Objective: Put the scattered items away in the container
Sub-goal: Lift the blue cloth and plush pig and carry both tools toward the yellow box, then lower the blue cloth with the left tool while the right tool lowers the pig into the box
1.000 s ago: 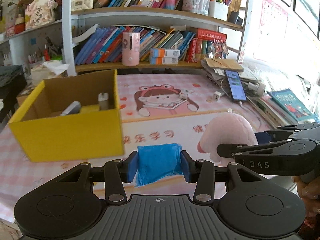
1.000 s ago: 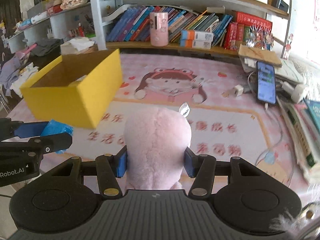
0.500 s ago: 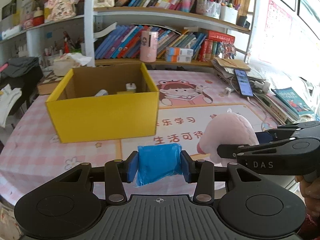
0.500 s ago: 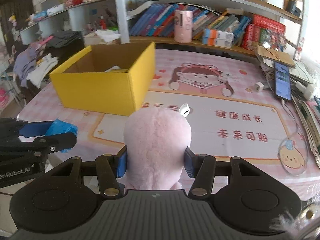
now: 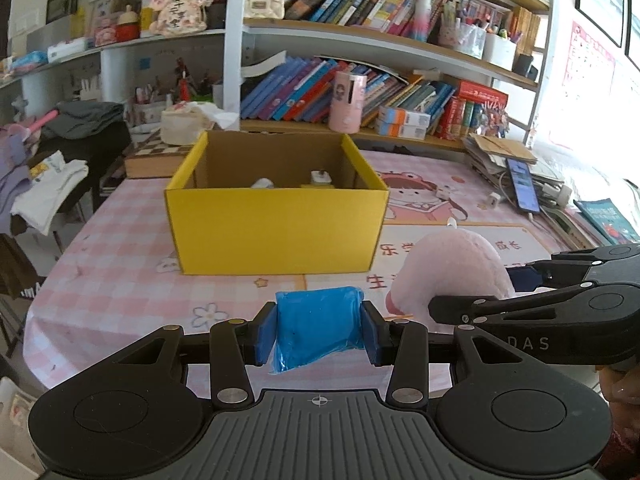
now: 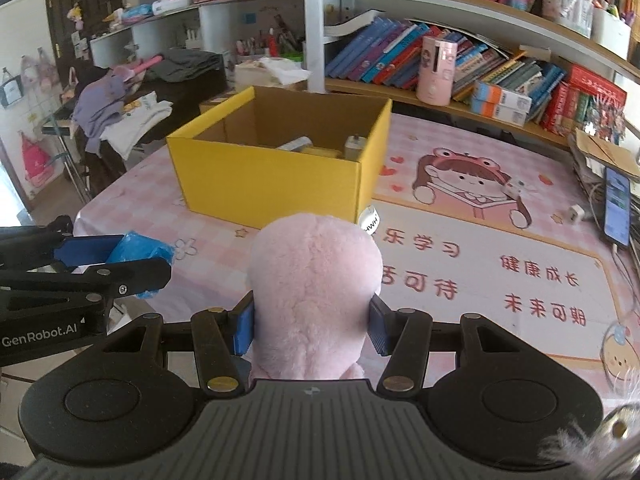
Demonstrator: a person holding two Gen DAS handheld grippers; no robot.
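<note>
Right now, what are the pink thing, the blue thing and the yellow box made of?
Pink toy: looks like soft plush, fuzzy all over. Blue packet: probably thin plastic wrap, shiny and crinkled. Yellow box: cardboard, matte yellow outside, plain brown inside.

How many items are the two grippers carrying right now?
2: a blue packet clamped in the left gripper, and a pink plush toy clamped in the right gripper, both short of the yellow box.
</note>
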